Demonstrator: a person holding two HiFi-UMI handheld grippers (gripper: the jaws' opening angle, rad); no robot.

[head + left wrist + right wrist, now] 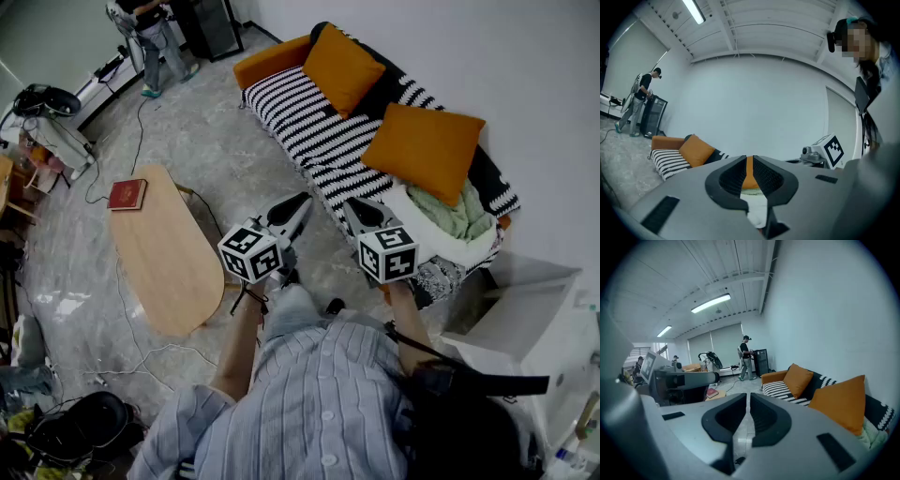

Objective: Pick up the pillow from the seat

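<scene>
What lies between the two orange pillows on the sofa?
Only the sofa's striped cover lies between the far pillow and the near pillow; nothing else rests on that stretch. The head view shows it most plainly.

Lab staged as lounge: sofa [300,112], coffee table [159,253] (cables [141,117] across floor [234,159]).

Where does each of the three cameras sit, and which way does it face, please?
Head view: on the person's head, looking steeply down at sofa and coffee table; shirt, forearms, left gripper and right gripper show.
Left gripper view: on that gripper, level, toward sofa and white wall; its shut jaws, the right gripper's cube and the person show.
Right gripper view: on that gripper, along the sofa down the room; its shut jaws and the left gripper show.
Shared: all three show the far orange pillow.
</scene>
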